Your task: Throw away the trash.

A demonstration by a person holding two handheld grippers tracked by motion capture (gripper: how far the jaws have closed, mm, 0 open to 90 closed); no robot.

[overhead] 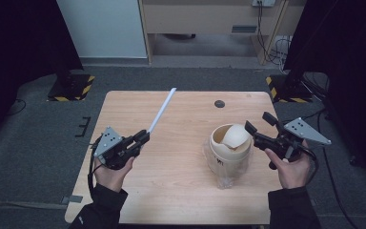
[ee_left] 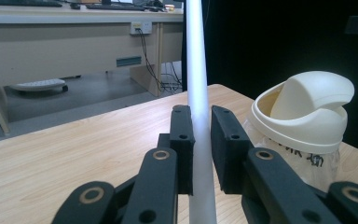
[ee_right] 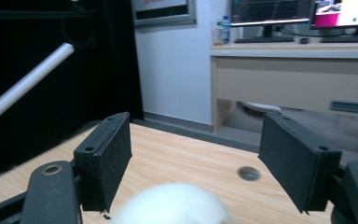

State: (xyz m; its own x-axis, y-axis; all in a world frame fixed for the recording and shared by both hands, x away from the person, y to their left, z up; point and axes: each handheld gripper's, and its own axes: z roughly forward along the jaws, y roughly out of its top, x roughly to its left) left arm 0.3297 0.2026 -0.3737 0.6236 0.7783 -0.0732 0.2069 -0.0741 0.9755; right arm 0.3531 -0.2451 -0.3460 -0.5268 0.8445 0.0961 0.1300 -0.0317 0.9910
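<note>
Left gripper (overhead: 143,137) first: I have it clamped on the lower end of a long white stick (overhead: 162,110), which rises from my jaws and slants away toward the far edge of the desk (overhead: 181,200), its tip ending over the far middle. In the left gripper view the stick (ee_left: 198,93) runs straight up between the two black pads (ee_left: 182,140), pinched on both sides, so the hold looks firm. That gripper sits near the desk's left edge, about halfway back.

My right gripper (overhead: 259,125) hangs over the right half of the desk, jaws spread wide and holding nothing. In the right gripper view the gap between the pads (ee_right: 107,158) is empty, with a pale blurred dome low in the frame that I take to be the top of the bin.

Just left of that gripper stands a small cream bin (overhead: 229,148) with a swing lid (overhead: 236,136), a clear bag showing around its body. From the left gripper view the lid (ee_left: 314,91) looks tipped, leaving an opening at the rim.

Farther back, a small round hole (overhead: 219,103) sits near the far edge.

As I judge it, the pickup is done: the stick is off the desk and in my grip. What remains is carrying it across to the bin, steadying or pushing the lid with the free gripper, and dropping the stick in.
</note>
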